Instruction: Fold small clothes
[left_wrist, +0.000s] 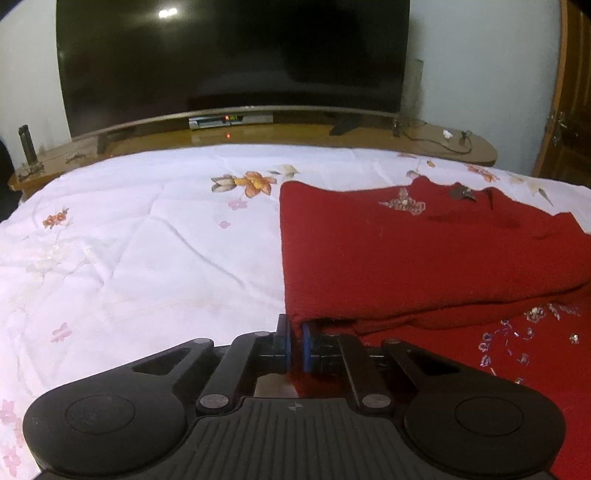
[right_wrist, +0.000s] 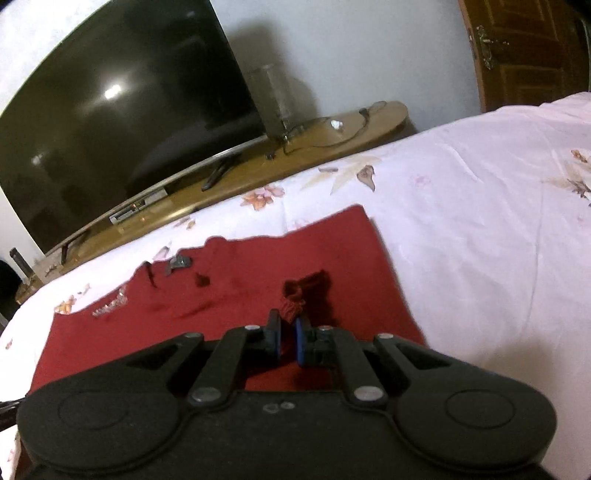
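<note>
Two black hand-held grippers with blue pads work on one dark red knitted garment (left_wrist: 406, 251) that lies on a white bedsheet printed with orange and pink flowers (left_wrist: 147, 240). The left gripper (left_wrist: 295, 332) sits at the near left corner of the garment, its jaws drawn together and clamped on the red edge, a strip of fabric showing between the blue pads (left_wrist: 306, 345). The right gripper (right_wrist: 287, 326) also has its jaws pressed together, pinching a small bunched tuft of the same red knit that rises from between its fingers above the flat cloth.

The left wrist view shows the garment folded over on itself: an upper layer with a straight left edge lies on a lower layer, and clear bead or sequin decoration (left_wrist: 517, 343) scatters over the lower layer at the right. Another beaded motif (left_wrist: 404, 203) sits near the far neckline. The right wrist view shows none of the lower beadwork; it shows instead the garment's far right corner, the open sheet beyond it, and a brown panelled wooden door with a metal handle (right_wrist: 517, 55).

Both views take in a large dark curved television (left_wrist: 229, 55) on a long wooden stand (left_wrist: 277, 138) beyond the bed. Only the left wrist view shows clearly the silver set-top box with a red light (left_wrist: 231, 120) beneath the screen.
</note>
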